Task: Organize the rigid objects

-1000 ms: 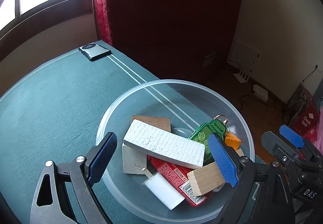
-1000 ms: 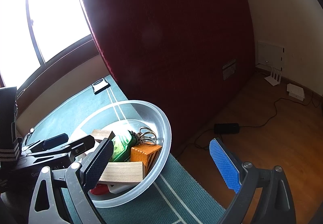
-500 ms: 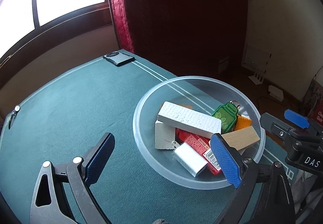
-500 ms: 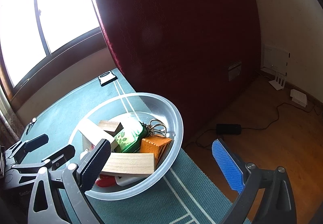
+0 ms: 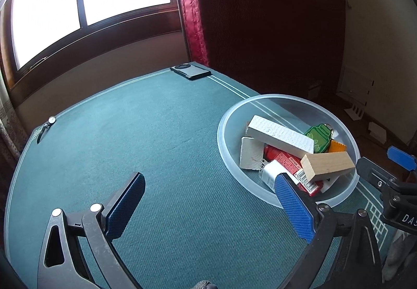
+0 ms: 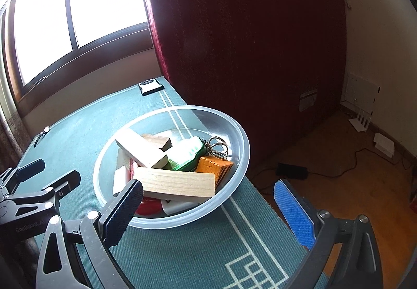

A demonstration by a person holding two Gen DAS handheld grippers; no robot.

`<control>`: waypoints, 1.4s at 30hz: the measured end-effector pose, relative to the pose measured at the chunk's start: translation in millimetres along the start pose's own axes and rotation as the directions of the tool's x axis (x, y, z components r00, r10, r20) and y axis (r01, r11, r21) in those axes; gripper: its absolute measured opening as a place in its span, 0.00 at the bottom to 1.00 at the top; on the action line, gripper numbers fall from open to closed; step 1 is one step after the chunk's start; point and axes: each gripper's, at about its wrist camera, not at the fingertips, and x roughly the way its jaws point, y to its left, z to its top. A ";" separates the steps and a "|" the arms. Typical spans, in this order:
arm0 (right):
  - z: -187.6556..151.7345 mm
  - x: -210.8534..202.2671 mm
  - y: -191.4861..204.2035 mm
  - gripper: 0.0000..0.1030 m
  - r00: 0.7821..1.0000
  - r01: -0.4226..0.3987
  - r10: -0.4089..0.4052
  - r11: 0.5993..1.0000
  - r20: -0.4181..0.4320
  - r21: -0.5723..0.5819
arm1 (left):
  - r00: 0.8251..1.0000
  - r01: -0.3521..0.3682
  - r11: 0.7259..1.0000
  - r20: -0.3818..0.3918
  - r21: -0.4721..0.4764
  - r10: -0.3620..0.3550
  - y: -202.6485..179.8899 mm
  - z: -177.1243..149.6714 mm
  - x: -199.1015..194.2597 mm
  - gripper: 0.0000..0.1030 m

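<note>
several rigid pieces piled inside the clear bowl (image 5: 288,104): white block (image 5: 280,136) on top, wooden block (image 5: 327,165) beside it, green key tag (image 5: 320,135), orange piece (image 6: 214,168), red pack (image 5: 290,164), white charger (image 5: 269,174). left gripper (image 5: 208,207) spread wide and empty, just short of the bowl's near rim; right gripper (image 6: 208,208) likewise released at the bowl's right edge. fits either a filled bowl at the finish or a full one awaiting unloading; no telling which.

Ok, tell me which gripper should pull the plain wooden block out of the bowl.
Probably the right gripper: it is open, and the wooden block lies just ahead of its left finger. The left gripper mostly faces bare mat beside the bowl.
</note>
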 end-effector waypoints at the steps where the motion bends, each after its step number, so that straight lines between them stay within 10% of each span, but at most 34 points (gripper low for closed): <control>1: -0.9 -0.5 2.0 0.99 1.000 0.001 -0.001 1.000 0.000 -0.009 | 1.000 -0.003 1.000 0.003 -0.002 0.003 1.1 -0.2 -0.9 0.97; 42: -6.9 0.2 17.4 0.99 0.997 0.073 -0.069 0.988 0.031 -0.134 | 0.996 -0.077 0.990 -0.030 0.115 0.081 -27.7 -5.5 -3.4 0.97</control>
